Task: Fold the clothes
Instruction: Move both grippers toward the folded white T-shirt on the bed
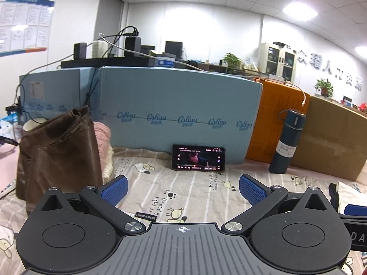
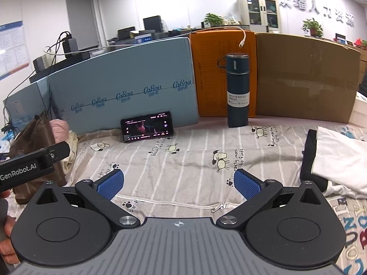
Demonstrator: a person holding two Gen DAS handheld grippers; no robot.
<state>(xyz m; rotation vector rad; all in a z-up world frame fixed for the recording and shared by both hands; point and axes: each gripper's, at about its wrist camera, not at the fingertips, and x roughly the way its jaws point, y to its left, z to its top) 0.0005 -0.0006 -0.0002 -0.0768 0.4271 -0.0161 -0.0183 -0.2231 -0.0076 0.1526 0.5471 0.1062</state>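
A brown garment (image 1: 59, 158) lies heaped at the left on the striped cartoon-print sheet (image 1: 183, 190); it also shows in the right wrist view (image 2: 36, 137). Pink and cream clothes (image 1: 104, 142) lie behind it. A folded white and black garment (image 2: 337, 158) lies at the right, its edge visible in the left wrist view (image 1: 344, 194). My left gripper (image 1: 183, 190) is open and empty above the sheet, right of the brown garment. My right gripper (image 2: 179, 184) is open and empty above the sheet, left of the white garment.
A phone (image 1: 198, 157) playing video leans on a blue box (image 1: 174, 110). A dark vacuum bottle (image 2: 237, 91) stands before orange (image 2: 206, 73) and brown (image 2: 305, 78) boxes. The sheet's zipper (image 2: 179, 204) runs near the front.
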